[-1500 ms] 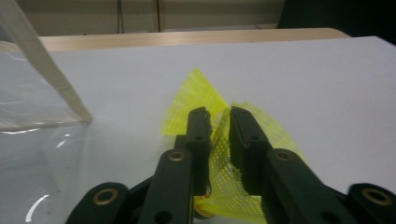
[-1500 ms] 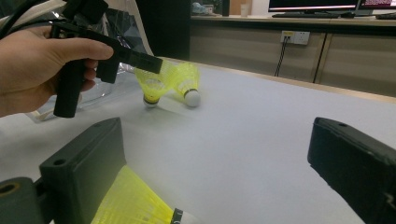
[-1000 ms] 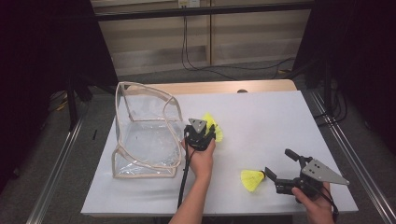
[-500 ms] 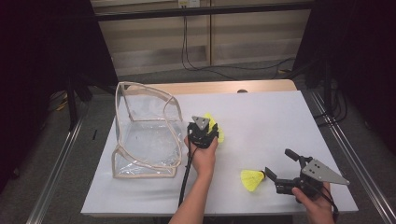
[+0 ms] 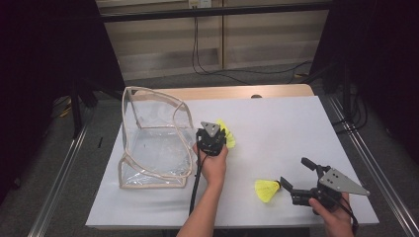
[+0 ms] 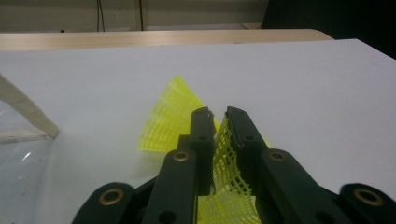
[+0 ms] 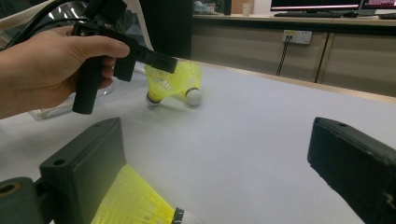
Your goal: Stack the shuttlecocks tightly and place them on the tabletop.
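On a white surface, the left hand-held gripper has just been closing and now pinches the mesh skirt of a yellow shuttlecock beside a clear bag, whose opening lies to its left. A second shuttlecock lies against the pinched one. Nearer the person, the right hand-held gripper rests wide open, a third shuttlecock lying lengthwise toward it, cork at its left jaw.

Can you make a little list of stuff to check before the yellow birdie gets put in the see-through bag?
1. Left gripper shut on a yellow shuttlecock's skirt: ok; its jaws have just been closing.
2. Second shuttlecock beside it left free: ok.
3. Clear bag close by: ok.
4. Bag mouth open wide enough: cannot tell.
5. Right gripper open, out of the way: ok.
6. Third shuttlecock gripped: not ok.
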